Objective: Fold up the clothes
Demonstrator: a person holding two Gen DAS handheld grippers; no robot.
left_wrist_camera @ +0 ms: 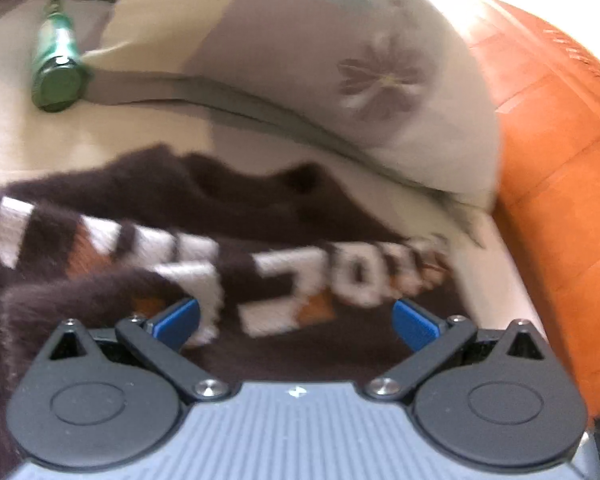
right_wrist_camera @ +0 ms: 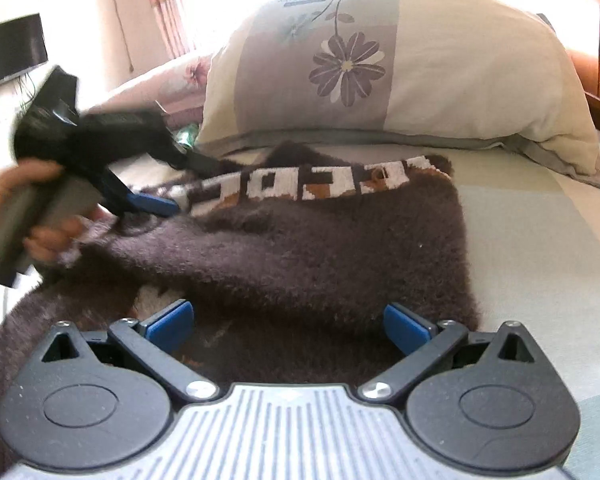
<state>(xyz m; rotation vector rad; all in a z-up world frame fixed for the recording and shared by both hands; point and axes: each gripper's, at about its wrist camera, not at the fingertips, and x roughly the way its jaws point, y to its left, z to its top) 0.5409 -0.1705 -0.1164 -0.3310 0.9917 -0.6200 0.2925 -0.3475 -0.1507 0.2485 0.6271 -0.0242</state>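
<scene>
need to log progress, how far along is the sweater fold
Done: the sweater lies on the bed by the pillow, one part seemingly folded over. In hand: nothing; left gripper and right gripper have jaws open. Left: the remaining folds.

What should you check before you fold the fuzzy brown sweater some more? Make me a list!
1. Left gripper open, nothing pinched: ok.
2. Right gripper open over the sweater: ok.
3. Fuzzy dark brown sweater with white letters lying flat: not ok, it is bunched near the hand holding the left gripper.
4. Flowered cream pillow off the sweater: cannot tell, their edges meet closely.
5. Green glass bottle away from the sweater: ok, it lies apart by the pillow.
6. Sharp left view: not ok, blurred.
</scene>
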